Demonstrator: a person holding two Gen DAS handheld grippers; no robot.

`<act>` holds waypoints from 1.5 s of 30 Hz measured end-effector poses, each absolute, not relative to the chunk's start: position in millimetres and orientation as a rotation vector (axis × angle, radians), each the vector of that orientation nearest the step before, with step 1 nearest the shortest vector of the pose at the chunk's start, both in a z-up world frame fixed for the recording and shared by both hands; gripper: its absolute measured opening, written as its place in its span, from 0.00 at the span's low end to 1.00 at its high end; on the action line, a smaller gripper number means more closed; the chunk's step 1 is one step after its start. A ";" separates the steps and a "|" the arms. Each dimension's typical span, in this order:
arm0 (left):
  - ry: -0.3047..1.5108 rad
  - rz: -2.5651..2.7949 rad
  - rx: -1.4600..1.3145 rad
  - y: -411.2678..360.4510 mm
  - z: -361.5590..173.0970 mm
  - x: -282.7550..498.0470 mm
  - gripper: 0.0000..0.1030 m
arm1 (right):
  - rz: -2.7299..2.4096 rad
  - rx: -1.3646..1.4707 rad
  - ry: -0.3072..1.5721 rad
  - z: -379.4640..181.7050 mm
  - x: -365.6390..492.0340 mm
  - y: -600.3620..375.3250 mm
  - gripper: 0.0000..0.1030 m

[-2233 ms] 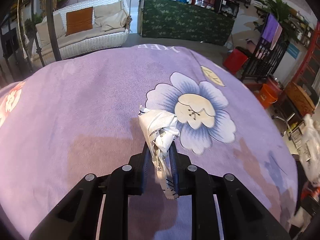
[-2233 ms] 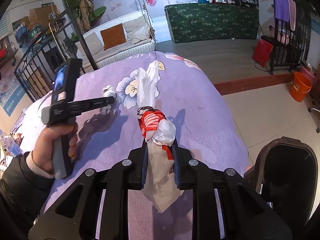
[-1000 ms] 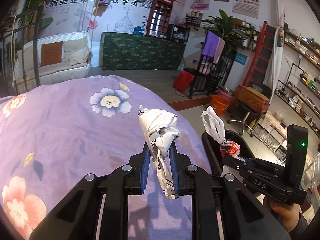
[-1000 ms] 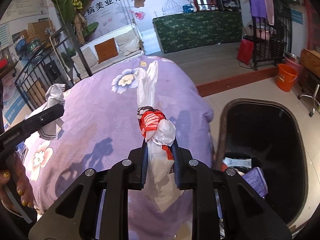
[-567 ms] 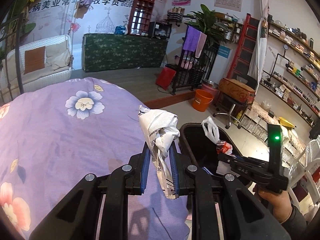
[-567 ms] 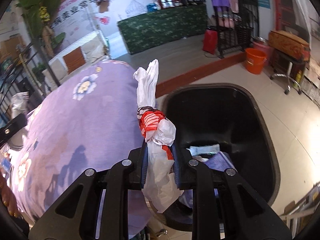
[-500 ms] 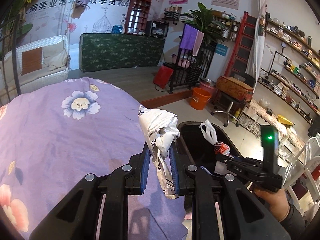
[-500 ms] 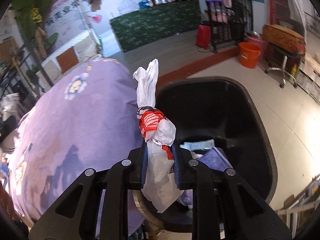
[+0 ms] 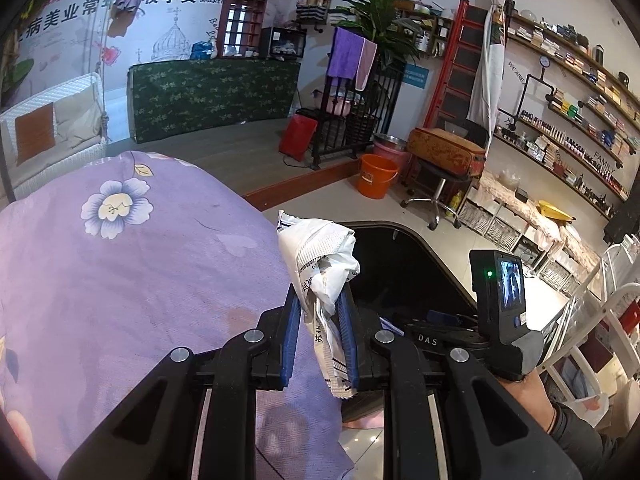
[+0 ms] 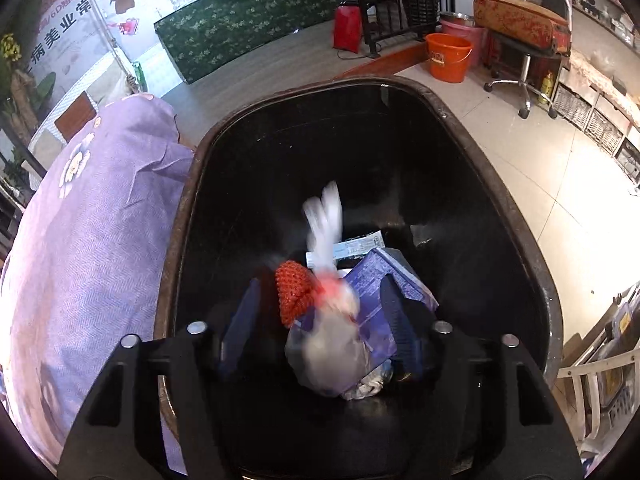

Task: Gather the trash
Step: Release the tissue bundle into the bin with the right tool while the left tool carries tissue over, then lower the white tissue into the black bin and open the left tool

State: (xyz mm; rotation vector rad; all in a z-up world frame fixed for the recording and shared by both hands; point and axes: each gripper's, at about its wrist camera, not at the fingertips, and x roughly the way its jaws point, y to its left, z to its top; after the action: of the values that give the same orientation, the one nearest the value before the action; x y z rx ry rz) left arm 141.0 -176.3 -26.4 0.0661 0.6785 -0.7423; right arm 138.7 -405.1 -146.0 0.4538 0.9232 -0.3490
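Note:
My left gripper (image 9: 318,316) is shut on a crumpled white printed wrapper (image 9: 320,264), held over the edge of the purple flowered cloth (image 9: 120,280), beside the black trash bin (image 9: 400,264). My right gripper (image 10: 320,320) is open above the black bin (image 10: 500,200). A white plastic bag with red print (image 10: 328,300), motion-blurred, is loose between the spread fingers and dropping into the bin. A red knitted item (image 10: 294,288) and purple packaging (image 10: 384,276) lie in the bin. The right gripper's handle (image 9: 500,304) shows in the left wrist view.
The purple cloth (image 10: 80,240) borders the bin's left rim. An orange bucket (image 10: 448,56), a stool (image 10: 520,60), a green-covered counter (image 9: 212,92) and a white wicker sofa (image 9: 48,136) stand around. Shelving (image 9: 560,120) lines the right wall.
My right gripper moved over the bin, tilted down, opened and let go of the white bag, which now falls. My left gripper, still holding the wrapper, moved toward the bin.

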 end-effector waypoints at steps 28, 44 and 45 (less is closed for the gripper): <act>0.865 -0.906 0.130 -278.3 -64.2 150.1 0.18 | -0.550 0.386 0.647 -75.3 81.4 -440.8 0.90; 0.889 -0.971 0.198 -302.2 -81.1 140.9 0.70 | -0.616 0.411 0.647 -79.3 62.7 -463.5 0.90; 0.869 -0.978 0.196 -299.2 -77.3 137.1 0.72 | -0.617 0.413 0.646 -79.4 62.3 -463.9 0.90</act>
State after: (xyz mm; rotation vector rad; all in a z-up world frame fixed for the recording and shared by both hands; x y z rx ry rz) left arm 137.1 -299.2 -77.3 0.1964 0.8690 -0.9779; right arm 62.3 -463.9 -79.4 0.4128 0.6465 -0.6169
